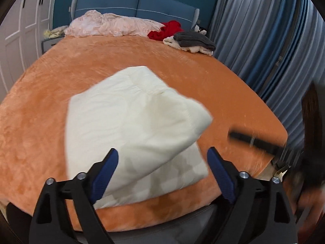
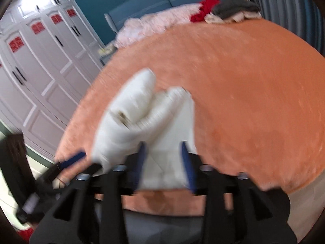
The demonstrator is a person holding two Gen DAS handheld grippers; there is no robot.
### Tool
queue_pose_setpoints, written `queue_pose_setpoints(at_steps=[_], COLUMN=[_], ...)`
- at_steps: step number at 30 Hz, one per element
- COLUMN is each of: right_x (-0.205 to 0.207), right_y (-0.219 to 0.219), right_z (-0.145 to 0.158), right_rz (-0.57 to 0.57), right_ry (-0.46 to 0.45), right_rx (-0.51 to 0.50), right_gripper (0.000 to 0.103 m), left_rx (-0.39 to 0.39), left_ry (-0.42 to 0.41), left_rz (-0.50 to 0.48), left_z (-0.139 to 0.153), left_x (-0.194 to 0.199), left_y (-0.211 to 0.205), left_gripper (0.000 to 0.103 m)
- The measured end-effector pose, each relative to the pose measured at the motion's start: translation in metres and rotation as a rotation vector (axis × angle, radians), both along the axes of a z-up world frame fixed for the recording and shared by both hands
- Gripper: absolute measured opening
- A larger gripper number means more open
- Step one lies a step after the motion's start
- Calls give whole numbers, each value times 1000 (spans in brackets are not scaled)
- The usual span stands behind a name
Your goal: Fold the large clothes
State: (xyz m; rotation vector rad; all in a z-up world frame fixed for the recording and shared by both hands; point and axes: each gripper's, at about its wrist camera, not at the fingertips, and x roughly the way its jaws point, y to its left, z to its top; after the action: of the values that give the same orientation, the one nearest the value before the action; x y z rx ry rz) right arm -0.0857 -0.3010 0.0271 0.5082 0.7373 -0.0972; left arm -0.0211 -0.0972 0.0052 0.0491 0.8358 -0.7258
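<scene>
A folded cream-white garment point(image 1: 130, 126) lies on the orange bed cover point(image 1: 40, 105) near the front edge, its upper layer puffed up. My left gripper point(image 1: 162, 154) is open just in front of it, fingers apart and holding nothing. In the right wrist view the same garment point(image 2: 142, 118) appears blurred, with rolled folds on top. My right gripper point(image 2: 163, 148) is open, its blue pads either side of the garment's near edge without clamping it. The right gripper also shows at the right of the left wrist view point(image 1: 256, 140), and the left gripper shows in the right wrist view point(image 2: 71, 160).
A pink quilt point(image 1: 113, 25), a red garment point(image 1: 166, 30) and a grey-and-cream pile point(image 1: 193, 40) lie by the blue headboard. Blue-grey curtains point(image 1: 264, 40) hang on the right. White wardrobes point(image 2: 40, 65) stand on the left. The bed's front edge point(image 1: 154, 211) is close.
</scene>
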Motion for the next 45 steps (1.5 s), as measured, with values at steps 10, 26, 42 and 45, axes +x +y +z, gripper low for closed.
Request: queue_pose_setpoints(at_steps=[10, 26, 42, 45], right_x=[76, 2, 14, 5], right_y=[35, 5, 17, 7], right_z=[9, -56, -130, -120], right_rz=[132, -31, -36, -40], right_ry=[76, 226, 327, 300], right_rx=[-52, -101, -105, -59], right_gripper=[64, 11, 11, 20], left_rx=[183, 208, 210, 191], left_ry=[136, 210, 269, 292], left_rz=[167, 134, 153, 141], left_z=[-78, -112, -131, -119], left_x=[23, 40, 44, 39], left_y=[56, 57, 58, 69], left_gripper=[87, 21, 21, 21])
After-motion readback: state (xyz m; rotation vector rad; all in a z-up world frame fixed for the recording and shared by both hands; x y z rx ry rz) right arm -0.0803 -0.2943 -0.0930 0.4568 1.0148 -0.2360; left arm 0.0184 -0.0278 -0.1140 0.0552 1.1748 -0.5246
